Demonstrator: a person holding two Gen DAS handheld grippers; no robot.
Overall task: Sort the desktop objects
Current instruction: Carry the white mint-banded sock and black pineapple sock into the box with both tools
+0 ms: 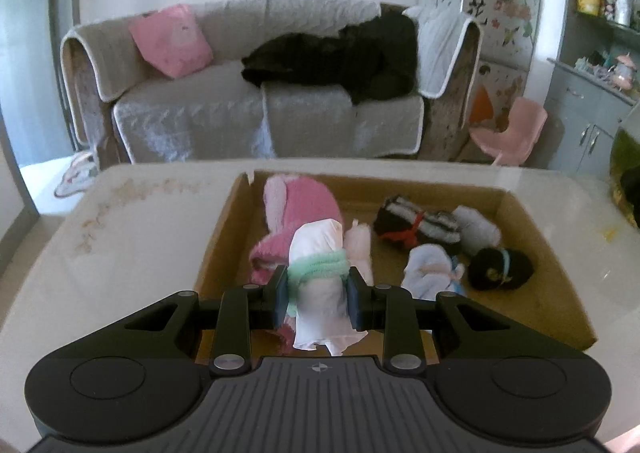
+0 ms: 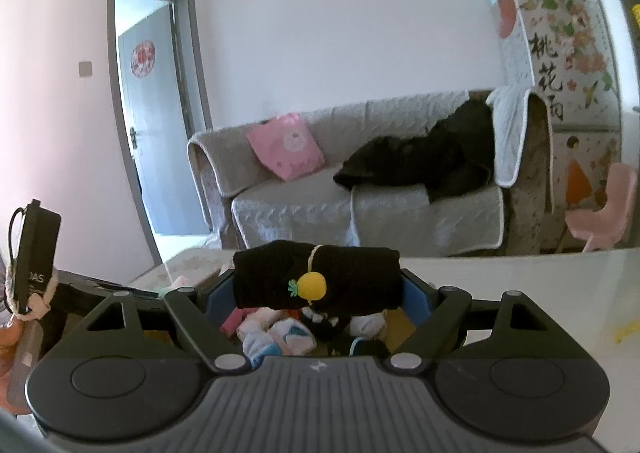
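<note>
My left black plastic two-finger gripper (image 1: 318, 293) has blue-grey pads (image 1: 281, 299), angular linkage arms with triangular cutouts, round silver screws (image 1: 229, 363), two round black discs, and a ribbed grey centre plate with a small cross mark. My right black plastic two-finger gripper (image 2: 318, 289) has the same build, with brighter blue inner faces (image 2: 416, 299).

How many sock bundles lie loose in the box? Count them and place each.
6: pink fuzzy and pale pink at left; striped black-white and white at the back; light blue and black in front. The held bundle may hide more.
</note>
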